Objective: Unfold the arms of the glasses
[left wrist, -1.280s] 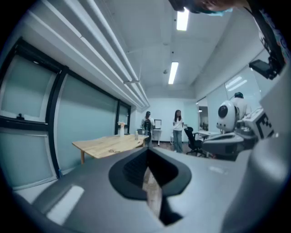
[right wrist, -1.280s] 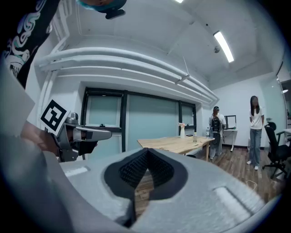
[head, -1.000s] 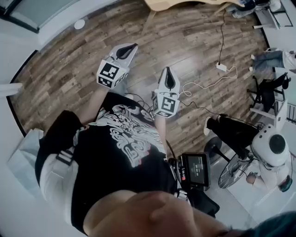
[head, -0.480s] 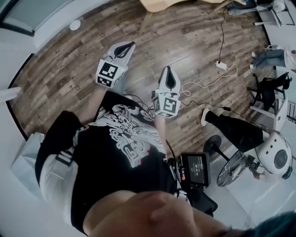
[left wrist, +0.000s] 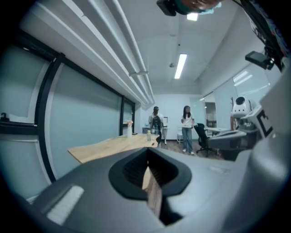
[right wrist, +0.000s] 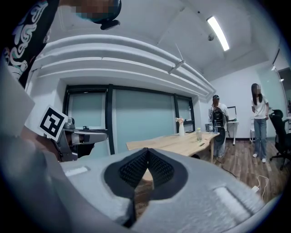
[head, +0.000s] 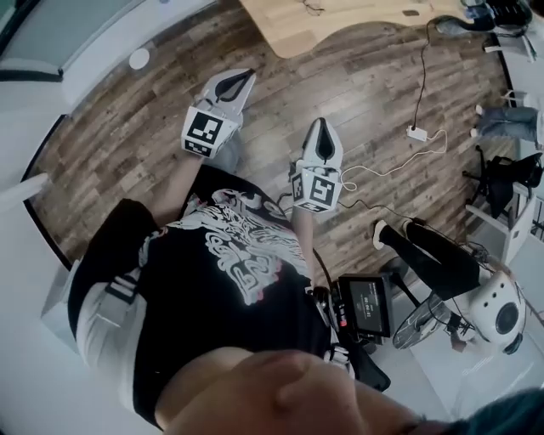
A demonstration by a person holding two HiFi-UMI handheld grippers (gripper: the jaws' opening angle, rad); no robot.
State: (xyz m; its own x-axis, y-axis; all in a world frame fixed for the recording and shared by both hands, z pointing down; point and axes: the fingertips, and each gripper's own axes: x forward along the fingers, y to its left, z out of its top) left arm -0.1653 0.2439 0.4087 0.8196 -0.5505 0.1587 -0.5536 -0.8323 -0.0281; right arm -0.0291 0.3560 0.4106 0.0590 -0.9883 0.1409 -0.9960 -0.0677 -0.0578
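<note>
left claw (head: 245, 78): jaws pressed together tip to tip in the left gripper view (left wrist: 148, 154), nothing between them. right claw (head: 320, 125): same in the right gripper view (right wrist: 146, 153), jaws closed, empty.

both claws are held over the wood floor (head: 382, 93), well short of the tabletop (head: 340, 25), left claw a little nearer to it than the right. both gripper views look level toward the tabletop (right wrist: 173, 142).

glasses: not made out in any view. one small dark item (head: 313, 8) lies on the tabletop near its far side; too small to say whether it is the glasses. judgement: they are on the tabletop, and the task has not started.

step in hand (judged): approach, then find the glasses.

notes for doing it well:
- close up to the tabletop edge first, so the head view looks down on the tabletop and the glasses can be read: which way the front faces, which arm lies on top.
- part both claws' jaws before coming down on the tabletop.
- one claw should steady the front by the bridge or rim, never by a lens; the other takes the upper arm near its free end.
- swing the arm out about its hinge slowly and stop when it resists.
- keep the frame low over the tabletop so a slip costs little.
</note>
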